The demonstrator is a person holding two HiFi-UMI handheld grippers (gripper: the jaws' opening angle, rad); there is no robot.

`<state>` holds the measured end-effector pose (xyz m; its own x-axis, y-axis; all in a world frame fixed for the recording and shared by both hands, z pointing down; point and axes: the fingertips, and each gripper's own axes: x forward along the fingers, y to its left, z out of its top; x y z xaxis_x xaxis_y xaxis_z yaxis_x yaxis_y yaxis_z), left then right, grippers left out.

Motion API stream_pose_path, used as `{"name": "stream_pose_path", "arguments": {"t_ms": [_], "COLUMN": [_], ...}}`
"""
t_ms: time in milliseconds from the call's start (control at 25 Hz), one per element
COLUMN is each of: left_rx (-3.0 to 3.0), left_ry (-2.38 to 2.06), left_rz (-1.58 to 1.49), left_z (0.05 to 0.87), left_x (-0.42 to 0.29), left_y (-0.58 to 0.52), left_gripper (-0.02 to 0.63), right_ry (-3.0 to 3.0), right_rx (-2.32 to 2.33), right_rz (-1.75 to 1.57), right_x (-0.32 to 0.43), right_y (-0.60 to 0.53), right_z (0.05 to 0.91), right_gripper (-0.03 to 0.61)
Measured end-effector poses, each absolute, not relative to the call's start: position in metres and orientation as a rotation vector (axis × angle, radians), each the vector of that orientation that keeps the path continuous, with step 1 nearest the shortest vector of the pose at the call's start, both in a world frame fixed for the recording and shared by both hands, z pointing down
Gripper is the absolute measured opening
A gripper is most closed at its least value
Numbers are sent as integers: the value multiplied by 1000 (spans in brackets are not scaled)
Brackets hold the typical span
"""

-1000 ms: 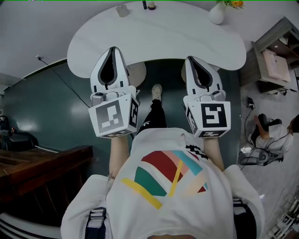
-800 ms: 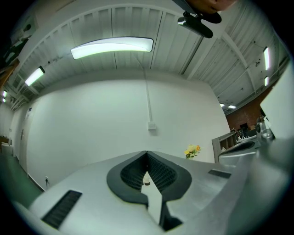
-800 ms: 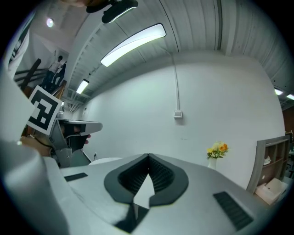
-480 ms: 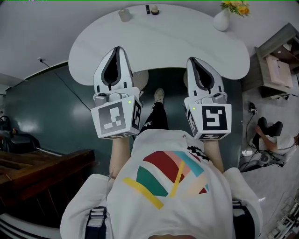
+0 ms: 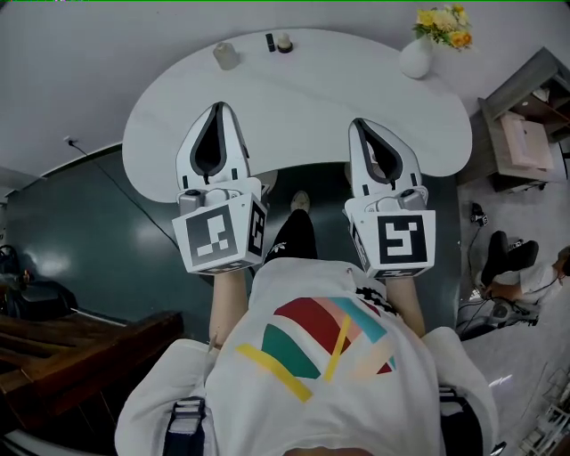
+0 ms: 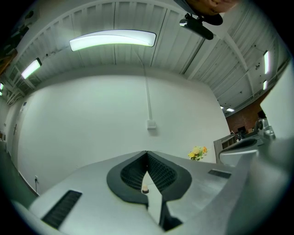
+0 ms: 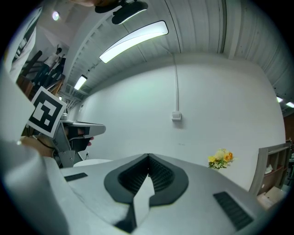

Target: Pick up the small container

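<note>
Left tongs (image 5: 216, 106) and right tongs (image 5: 358, 125): both clenched, empty, held level and parallel, tips toward the counter (image 5: 374, 85). Small container (image 5: 284, 42) sits at the far edge, well apart. The left gripper view shows it beyond the tongs; the right gripper view shows only flowers (image 7: 221, 158).

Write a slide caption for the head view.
Jaws shut and empty, the left gripper and right gripper face a white table bearing a flower vase.

White vase (image 5: 415, 61) of yellow flowers (image 5: 443, 18) on curved white table (image 5: 338, 98); possibly shelving (image 5: 525, 116) beside.
</note>
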<state>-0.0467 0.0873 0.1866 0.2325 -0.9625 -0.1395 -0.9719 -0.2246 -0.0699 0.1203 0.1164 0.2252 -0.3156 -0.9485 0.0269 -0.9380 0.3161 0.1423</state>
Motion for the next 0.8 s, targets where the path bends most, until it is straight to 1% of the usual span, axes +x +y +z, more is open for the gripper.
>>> {"name": "stream_pose_path", "arguments": {"t_ms": [440, 800], "left_rx": [-2399, -2434], "left_ry": [1907, 1924], "left_rz": [110, 93], "left_z": [210, 205], "left_x": [-63, -82], "left_y": [11, -98], "left_gripper": [17, 17], "right_ry": [-2452, -2420], "right_rx": [1741, 1731], "right_rz": [-123, -72], "right_x": [99, 89], "right_y": [35, -70], "right_z": [239, 233], "right_gripper": [12, 12]}}
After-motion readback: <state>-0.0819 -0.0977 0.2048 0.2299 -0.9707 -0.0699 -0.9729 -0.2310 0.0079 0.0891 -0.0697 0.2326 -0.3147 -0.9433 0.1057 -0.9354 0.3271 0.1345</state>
